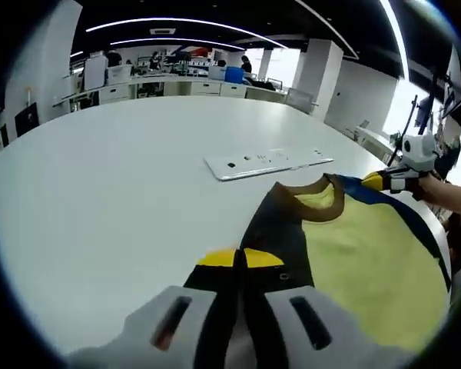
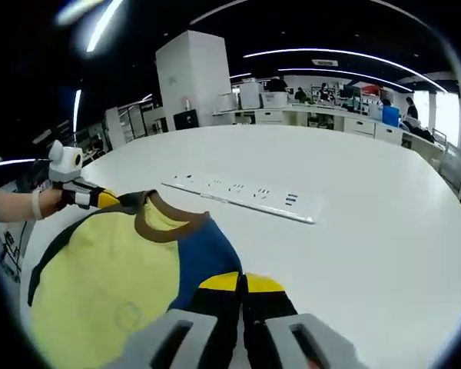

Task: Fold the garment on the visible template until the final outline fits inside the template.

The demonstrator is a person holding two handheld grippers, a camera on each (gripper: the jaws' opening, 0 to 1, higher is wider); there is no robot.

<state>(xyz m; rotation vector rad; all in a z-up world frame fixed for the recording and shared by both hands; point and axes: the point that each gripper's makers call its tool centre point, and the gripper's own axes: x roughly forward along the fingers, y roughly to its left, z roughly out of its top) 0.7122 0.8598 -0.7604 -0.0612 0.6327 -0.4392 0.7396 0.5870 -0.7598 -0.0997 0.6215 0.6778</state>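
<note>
A broad white oval surface (image 1: 100, 192) is seen in both views, with an open-plan office of desks and pillars behind it. On the surface, toward 5 o'clock in the left gripper view, a yellow short-sleeved garment with dark blue shoulders and a brown collar (image 1: 361, 254) is spread, its collar pointing toward 12 o'clock; in the right gripper view the same garment (image 2: 115, 284) is found toward 7 o'clock. No outline of a template can be made out on the surface.

Beyond the collar, a long white power strip with several sockets (image 1: 265, 163) is laid flat, apart from the cloth; in the right gripper view it (image 2: 246, 196) runs across the middle.

The left gripper (image 1: 240, 265) is closed on the dark shoulder edge of the garment, its yellow-tipped fingers (image 1: 263, 258) pressed together over the fabric. The right gripper (image 2: 242, 286) is likewise clamped on the opposite blue shoulder, its fingers (image 2: 266, 285) shut over the cloth. Both shoulders appear to be pinched so that the top edge can be lifted evenly and carried over for a fold, which is judged not yet begun.
</note>
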